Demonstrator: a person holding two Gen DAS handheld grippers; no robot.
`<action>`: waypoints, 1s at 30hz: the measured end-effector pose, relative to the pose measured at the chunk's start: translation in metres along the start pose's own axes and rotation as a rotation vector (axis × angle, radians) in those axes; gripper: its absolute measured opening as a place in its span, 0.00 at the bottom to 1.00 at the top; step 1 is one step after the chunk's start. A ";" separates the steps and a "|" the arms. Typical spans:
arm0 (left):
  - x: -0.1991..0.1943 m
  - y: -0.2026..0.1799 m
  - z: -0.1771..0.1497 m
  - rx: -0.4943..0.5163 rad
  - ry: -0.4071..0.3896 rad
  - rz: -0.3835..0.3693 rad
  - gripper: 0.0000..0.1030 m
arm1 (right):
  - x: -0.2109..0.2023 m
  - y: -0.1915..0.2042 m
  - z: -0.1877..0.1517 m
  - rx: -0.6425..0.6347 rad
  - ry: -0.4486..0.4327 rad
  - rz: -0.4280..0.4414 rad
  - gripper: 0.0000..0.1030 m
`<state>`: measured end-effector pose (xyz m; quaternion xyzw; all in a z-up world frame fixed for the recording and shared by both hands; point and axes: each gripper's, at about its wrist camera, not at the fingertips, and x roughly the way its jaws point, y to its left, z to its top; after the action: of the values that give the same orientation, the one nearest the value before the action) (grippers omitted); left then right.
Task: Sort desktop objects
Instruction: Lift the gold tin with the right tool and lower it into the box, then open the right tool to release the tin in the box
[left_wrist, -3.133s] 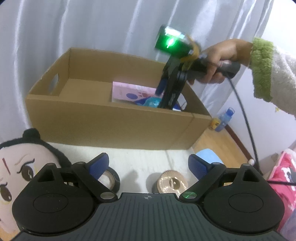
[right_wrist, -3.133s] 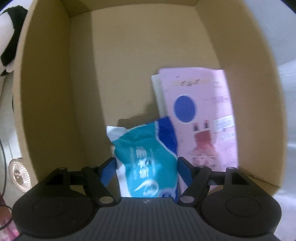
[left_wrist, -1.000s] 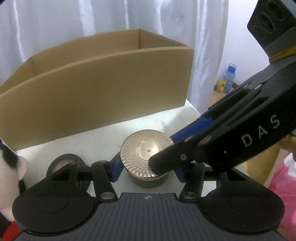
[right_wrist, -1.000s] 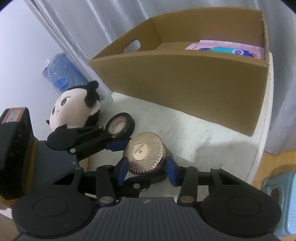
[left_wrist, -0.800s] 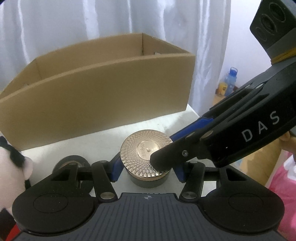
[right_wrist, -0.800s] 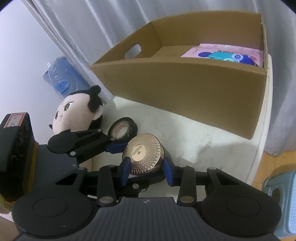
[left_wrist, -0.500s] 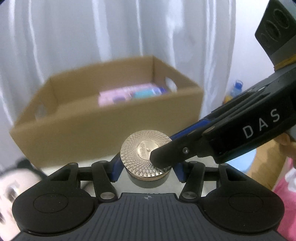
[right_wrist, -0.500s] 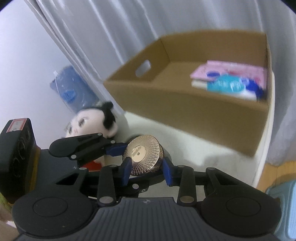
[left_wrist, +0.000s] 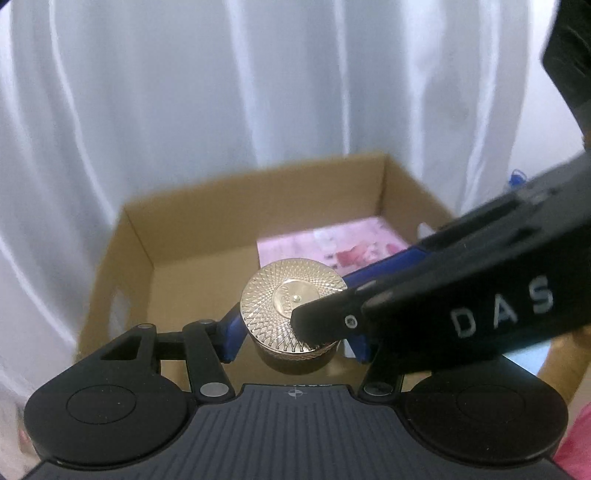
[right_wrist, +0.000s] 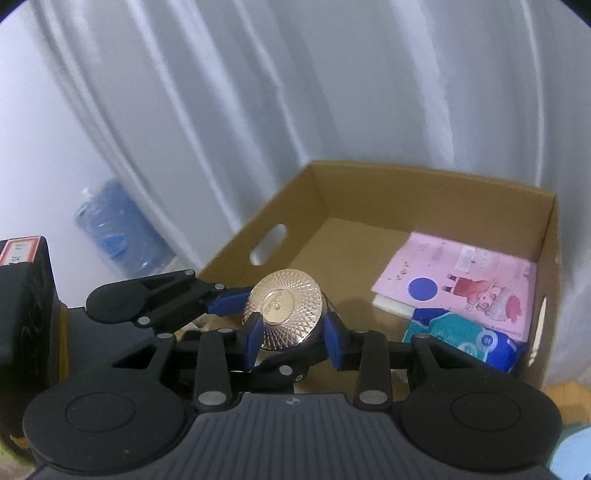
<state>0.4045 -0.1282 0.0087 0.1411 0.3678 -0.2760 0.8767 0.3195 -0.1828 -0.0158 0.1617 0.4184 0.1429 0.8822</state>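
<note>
Two items, a pink booklet (right_wrist: 458, 280) and a blue packet (right_wrist: 469, 339), already lie in your cardboard box (right_wrist: 436, 192). Both claws, left claw (left_wrist: 295, 332) and right claw (right_wrist: 291, 336), clench the gold-lidded jar (right_wrist: 284, 308) above it; lowering and releasing remain.

The cardboard box (right_wrist: 436, 192) stands open at the top, and the left part of its floor is bare, so there is room to pass down there. On the right of the floor lie a pink booklet (right_wrist: 469, 273) and, nearer, a teal packet (right_wrist: 461, 338) that rests partly on it. A white curtain (right_wrist: 295, 92) hangs close behind the box's far wall.
</note>
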 end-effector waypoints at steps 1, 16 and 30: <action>0.010 0.005 0.003 -0.023 0.034 -0.011 0.54 | 0.009 -0.007 0.007 0.025 0.026 -0.002 0.39; 0.111 0.050 0.012 -0.257 0.413 -0.071 0.55 | 0.119 -0.071 0.031 0.214 0.266 -0.054 0.36; 0.116 0.057 0.017 -0.311 0.293 -0.082 0.73 | 0.109 -0.086 0.036 0.233 0.201 -0.062 0.35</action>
<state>0.5146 -0.1335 -0.0609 0.0276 0.5349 -0.2279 0.8131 0.4240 -0.2248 -0.1043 0.2349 0.5232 0.0816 0.8151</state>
